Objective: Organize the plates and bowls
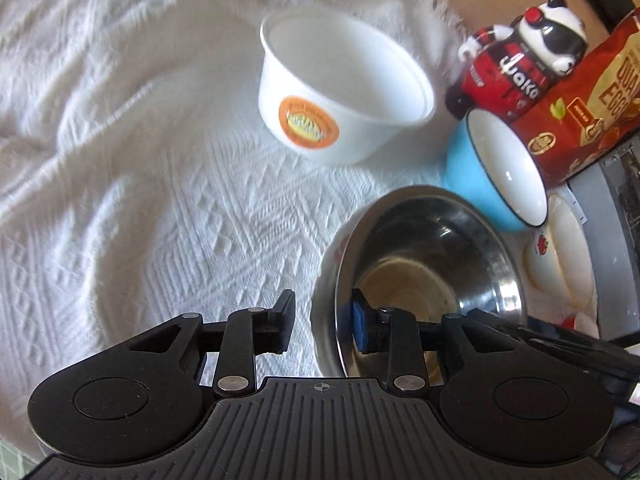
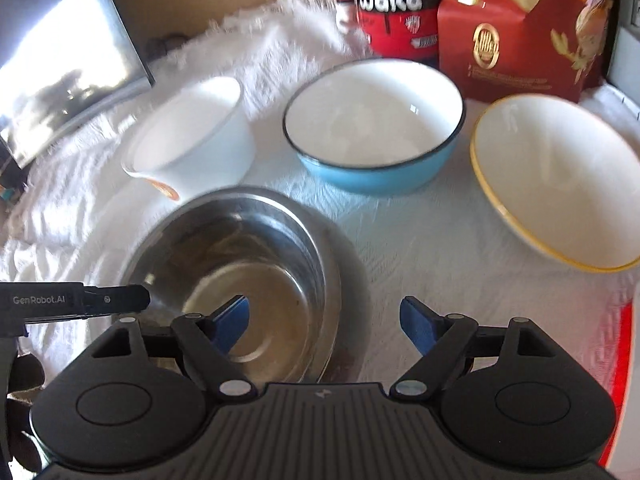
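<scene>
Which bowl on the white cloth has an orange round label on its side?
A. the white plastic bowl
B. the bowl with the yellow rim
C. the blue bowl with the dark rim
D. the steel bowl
A: the orange label sits on the outer wall of the white plastic bowl; the blue bowl, steel bowl and yellow-rimmed bowl show none.

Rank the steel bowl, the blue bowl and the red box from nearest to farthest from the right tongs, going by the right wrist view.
1. Steel bowl: nearest, its rim between the fingers of the open right tongs, left of centre.
2. Blue bowl: beyond it, mid-cloth.
3. Red box: farthest, standing at the back right behind the blue bowl.
</scene>
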`<action>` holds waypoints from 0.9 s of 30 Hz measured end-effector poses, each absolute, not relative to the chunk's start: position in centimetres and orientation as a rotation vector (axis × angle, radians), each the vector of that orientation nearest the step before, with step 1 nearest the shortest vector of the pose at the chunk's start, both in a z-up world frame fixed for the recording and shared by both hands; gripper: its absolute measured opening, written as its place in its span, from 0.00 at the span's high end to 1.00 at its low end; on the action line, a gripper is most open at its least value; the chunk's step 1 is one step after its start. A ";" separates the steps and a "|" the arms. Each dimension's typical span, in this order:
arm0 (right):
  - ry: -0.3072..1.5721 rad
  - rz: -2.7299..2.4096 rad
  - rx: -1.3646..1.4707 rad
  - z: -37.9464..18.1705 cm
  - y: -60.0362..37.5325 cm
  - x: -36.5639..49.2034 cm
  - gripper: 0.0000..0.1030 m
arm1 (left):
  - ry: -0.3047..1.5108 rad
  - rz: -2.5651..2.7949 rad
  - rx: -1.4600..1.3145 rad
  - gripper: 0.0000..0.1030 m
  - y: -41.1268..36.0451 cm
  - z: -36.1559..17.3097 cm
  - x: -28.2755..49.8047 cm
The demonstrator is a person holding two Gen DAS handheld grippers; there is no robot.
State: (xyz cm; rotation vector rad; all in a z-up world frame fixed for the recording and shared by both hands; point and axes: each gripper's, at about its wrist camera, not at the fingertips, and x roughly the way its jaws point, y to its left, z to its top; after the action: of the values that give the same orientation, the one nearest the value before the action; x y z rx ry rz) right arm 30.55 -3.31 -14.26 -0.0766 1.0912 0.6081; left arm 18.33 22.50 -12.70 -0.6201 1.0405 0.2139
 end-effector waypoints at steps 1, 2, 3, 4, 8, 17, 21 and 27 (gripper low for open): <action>1.108 0.607 -0.068 -14.7 -3.2 30.7 0.19 | 1.049 0.211 -0.627 0.69 22.5 -13.0 18.5; 1.125 0.618 -0.056 -15.0 -3.0 30.7 0.19 | 1.057 0.204 -0.639 0.69 22.5 -13.3 18.7; 1.142 0.637 -0.042 -15.3 -3.0 30.6 0.19 | 1.064 0.192 -0.655 0.69 22.4 -13.6 18.8; 1.157 0.655 -0.031 -15.5 -2.9 30.5 0.19 | 1.071 0.176 -0.672 0.69 22.4 -13.9 18.9; 1.177 0.662 -0.027 -16.1 -2.4 30.0 0.18 | 1.089 0.161 -0.679 0.69 22.1 -14.2 19.3; 1.201 0.643 0.020 -16.3 -1.3 29.6 0.14 | 1.122 0.187 -0.650 0.71 23.0 -14.1 19.6; 1.193 0.648 -0.002 -16.4 -0.2 29.2 0.13 | 1.112 0.181 -0.669 0.72 23.9 -14.1 19.2; 1.165 0.617 0.027 -16.0 -0.7 29.2 0.12 | 0.987 0.164 -0.570 0.71 24.3 -10.7 18.5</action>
State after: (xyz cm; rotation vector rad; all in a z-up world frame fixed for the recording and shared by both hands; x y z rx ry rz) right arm 29.16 -0.67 -16.04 0.0267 1.1654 0.6174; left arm 18.52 24.30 -10.69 -0.5704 0.9869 0.1637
